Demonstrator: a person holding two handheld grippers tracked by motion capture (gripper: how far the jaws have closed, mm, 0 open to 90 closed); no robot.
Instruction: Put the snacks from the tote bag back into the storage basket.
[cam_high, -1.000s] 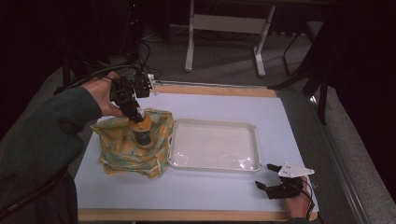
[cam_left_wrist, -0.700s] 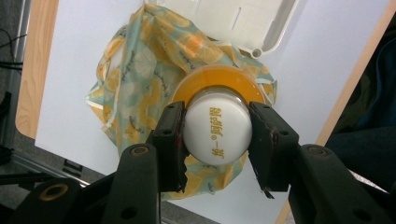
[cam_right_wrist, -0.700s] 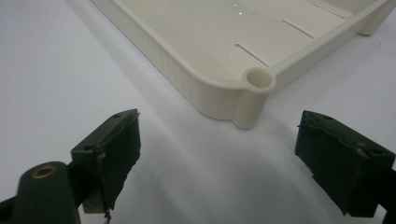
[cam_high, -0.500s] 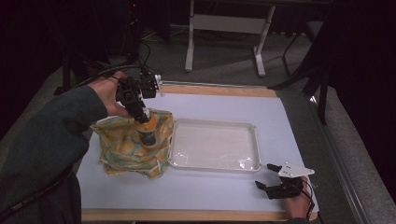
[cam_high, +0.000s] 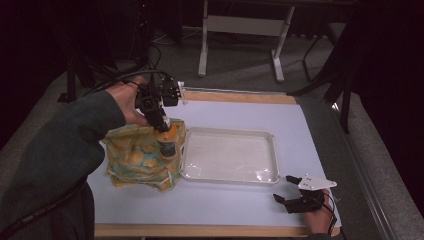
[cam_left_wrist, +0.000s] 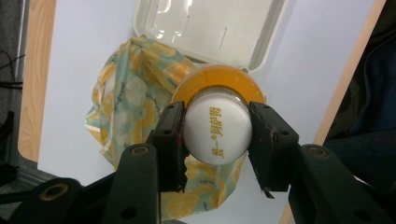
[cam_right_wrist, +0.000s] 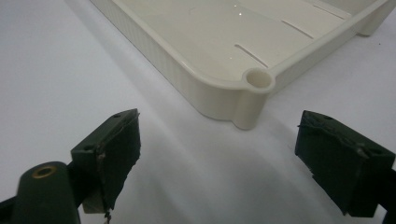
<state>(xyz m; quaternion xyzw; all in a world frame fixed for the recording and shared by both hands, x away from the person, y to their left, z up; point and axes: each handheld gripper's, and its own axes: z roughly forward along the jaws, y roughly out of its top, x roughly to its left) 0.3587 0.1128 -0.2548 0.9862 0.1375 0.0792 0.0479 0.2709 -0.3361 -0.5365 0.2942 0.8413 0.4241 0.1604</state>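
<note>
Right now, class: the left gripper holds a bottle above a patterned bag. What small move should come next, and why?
Probably carry the bottle sideways over the tray. The left gripper is shut on its white cap, the bottle hangs above the bag, and the tray sits beside the bag. The right gripper rests open near the tray's corner.

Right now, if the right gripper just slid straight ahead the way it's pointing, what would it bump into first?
Most likely the white tray. The right gripper rests open on the table, and the tray's near corner sits just ahead, roughly between the jaws. How near is hard to judge.
</note>
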